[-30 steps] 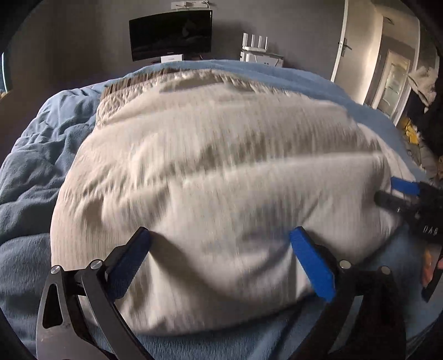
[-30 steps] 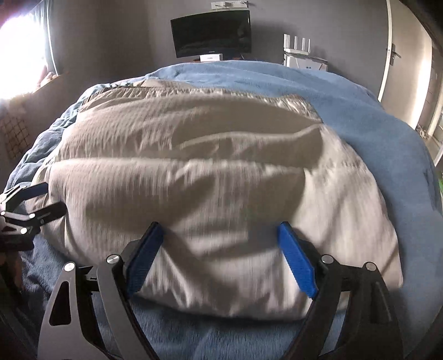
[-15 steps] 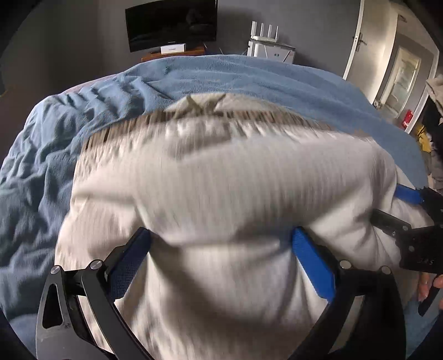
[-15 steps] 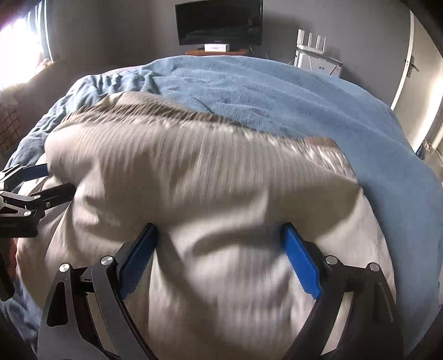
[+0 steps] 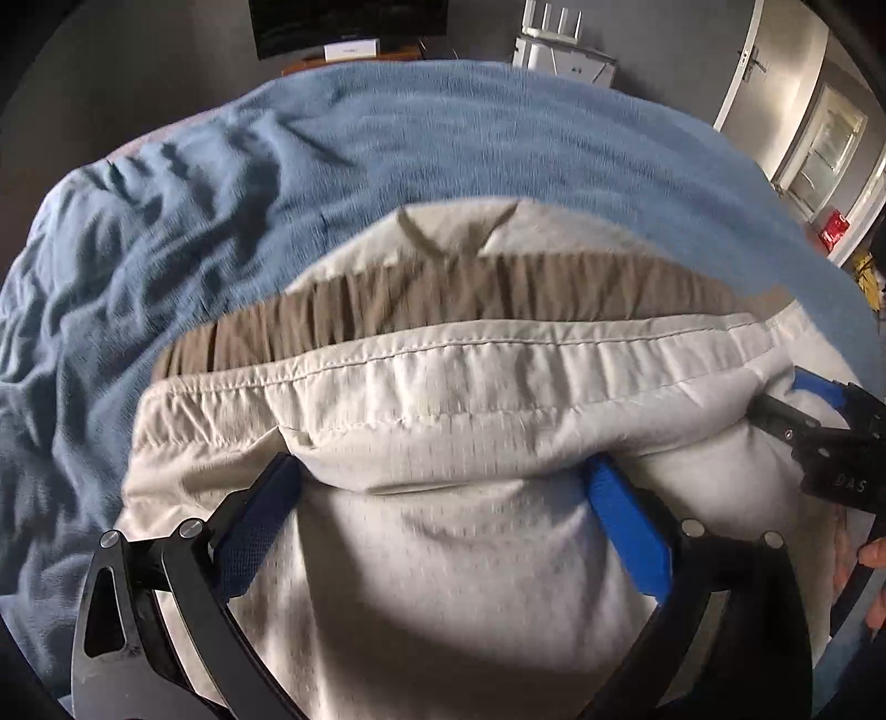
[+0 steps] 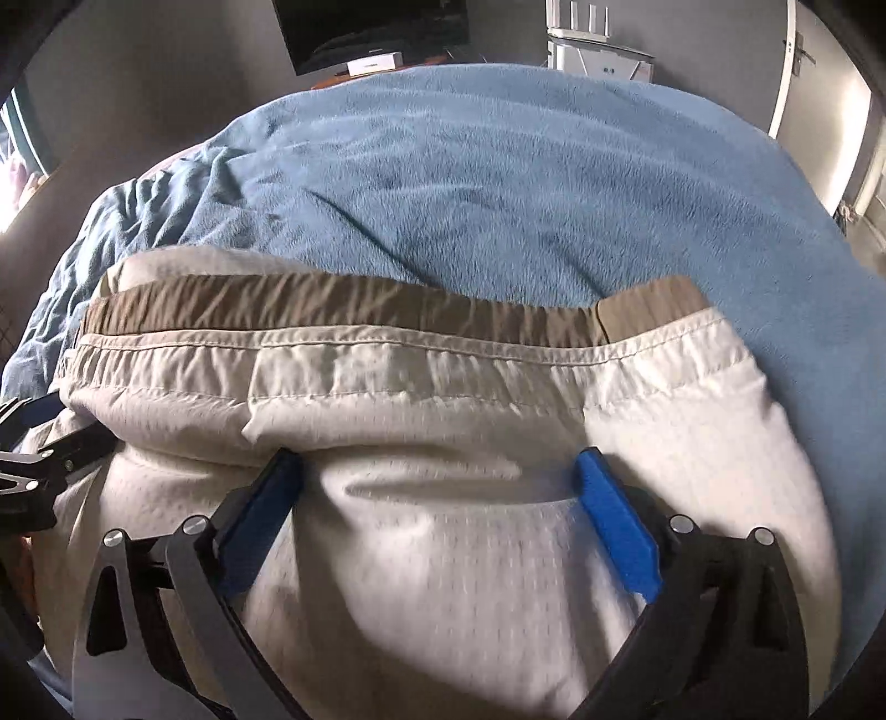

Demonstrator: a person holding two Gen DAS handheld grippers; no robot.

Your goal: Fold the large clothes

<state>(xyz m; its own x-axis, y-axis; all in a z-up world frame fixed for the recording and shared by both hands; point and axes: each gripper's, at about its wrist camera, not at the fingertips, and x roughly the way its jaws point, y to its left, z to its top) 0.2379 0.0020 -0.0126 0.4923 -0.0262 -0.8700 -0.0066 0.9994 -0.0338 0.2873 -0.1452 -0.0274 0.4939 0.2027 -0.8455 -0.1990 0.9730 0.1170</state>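
Observation:
A large cream garment [image 5: 470, 387] with a brown waistband [image 5: 443, 299] lies on a blue blanket [image 5: 387, 155]. Its stitched cream edge is folded over to just short of the waistband. My left gripper [image 5: 443, 471] stands wide open, its fingertips tucked under a fold of the cloth, with fabric bulging between them. My right gripper [image 6: 437, 459] is the same on the garment [image 6: 443, 387], its jaws opening, pads not pressing. Each gripper shows at the edge of the other's view: the right gripper [image 5: 819, 437], the left gripper [image 6: 50, 443].
The blue blanket [image 6: 498, 194] covers the bed beyond the garment, rumpled at the left. Past the bed stand a dark screen [image 5: 343, 22], a white router [image 5: 559, 44] and a door [image 5: 775, 66]. A hand [image 5: 875, 554] shows at the right edge.
Both grippers moved forward over the bed, carrying the near part of the garment over itself toward the waistband. More blue blanket now shows beyond it.

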